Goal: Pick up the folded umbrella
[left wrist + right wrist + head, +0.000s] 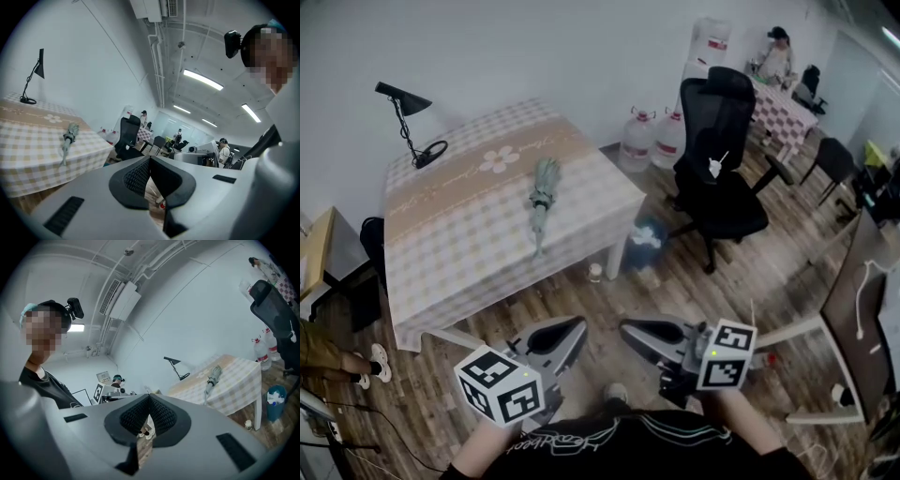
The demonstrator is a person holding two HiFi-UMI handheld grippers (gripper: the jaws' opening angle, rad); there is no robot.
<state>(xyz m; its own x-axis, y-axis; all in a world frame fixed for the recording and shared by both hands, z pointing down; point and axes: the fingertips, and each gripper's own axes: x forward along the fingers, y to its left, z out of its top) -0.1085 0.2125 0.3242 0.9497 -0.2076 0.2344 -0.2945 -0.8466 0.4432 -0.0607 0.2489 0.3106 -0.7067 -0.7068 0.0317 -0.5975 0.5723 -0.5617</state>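
The folded pale-green umbrella [542,197] lies along the middle of a table with a checked cloth [469,234], handle end toward me. It also shows small in the left gripper view as the umbrella [68,136] and in the right gripper view as the umbrella [213,376]. My left gripper [575,328] and right gripper [627,330] hang side by side over the wooden floor, well short of the table's near edge, tips pointing toward each other. Both are shut with nothing between the jaws, as the left gripper [150,160] and right gripper [149,397] show in their own views.
A black desk lamp [411,122] stands at the table's far left corner. A black office chair [719,164], water jugs [652,139] and a blue bin [647,241] stand to the table's right. A small cup [595,272] sits by the table leg. A person [776,52] is at a far table.
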